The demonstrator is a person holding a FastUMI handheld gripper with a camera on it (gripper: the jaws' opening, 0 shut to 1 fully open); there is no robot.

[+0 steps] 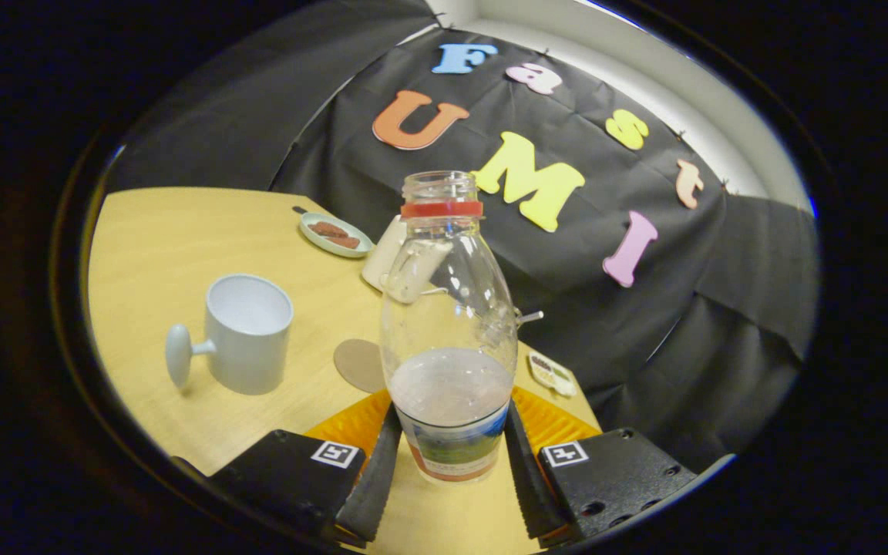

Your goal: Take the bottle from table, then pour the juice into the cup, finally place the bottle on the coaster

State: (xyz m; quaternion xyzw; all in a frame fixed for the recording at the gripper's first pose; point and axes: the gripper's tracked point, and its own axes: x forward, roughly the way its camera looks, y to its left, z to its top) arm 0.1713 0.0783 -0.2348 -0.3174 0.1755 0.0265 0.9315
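On table: one bottle (449, 339) pinched in jaws | one cup (247, 333) | one coaster (359, 364)

Bright overhead light, sharp centre, strong fisheye bending at edges.

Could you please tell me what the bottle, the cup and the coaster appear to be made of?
The bottle, between the gripper fingers, looks like clear glossy plastic: see-through walls with highlights. The cup looks like matte glazed ceramic, though it could be plastic: opaque pale blue-grey, thick rim, knob handle. The coaster seems cork or card: flat, dull tan disc.
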